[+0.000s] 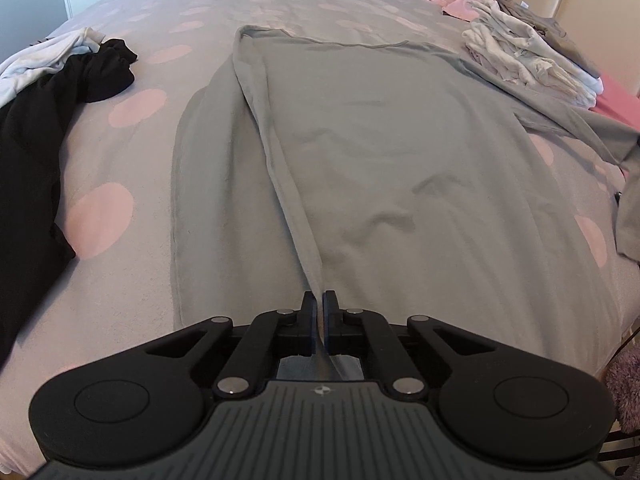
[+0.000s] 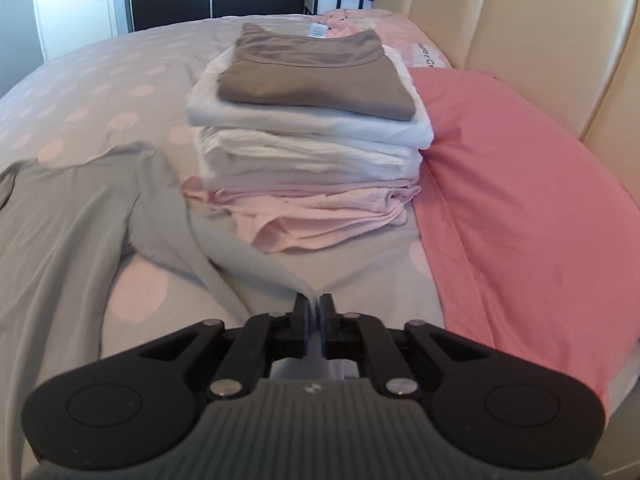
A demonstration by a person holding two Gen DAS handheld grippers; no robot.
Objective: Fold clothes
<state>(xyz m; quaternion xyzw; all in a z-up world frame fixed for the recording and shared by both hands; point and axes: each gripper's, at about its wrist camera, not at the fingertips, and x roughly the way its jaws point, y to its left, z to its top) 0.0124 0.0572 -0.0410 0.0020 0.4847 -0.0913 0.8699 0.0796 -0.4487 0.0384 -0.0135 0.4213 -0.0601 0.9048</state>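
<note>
A grey long-sleeved shirt (image 1: 380, 152) lies spread on the bed, its left side folded inward in a long crease. My left gripper (image 1: 322, 300) is shut on the near end of that folded edge. In the right wrist view the same grey shirt (image 2: 68, 216) lies at the left, and its right sleeve runs toward me. My right gripper (image 2: 315, 305) is shut on the end of that sleeve, lifted a little above the bedding.
The bed (image 1: 120, 160) has a grey cover with pink dots. A black garment (image 1: 48, 120) and a white one (image 1: 44, 56) lie at the left. A stack of folded clothes (image 2: 312, 128) stands ahead of the right gripper, next to a pink pillow (image 2: 512, 200) and a cream headboard (image 2: 540, 40).
</note>
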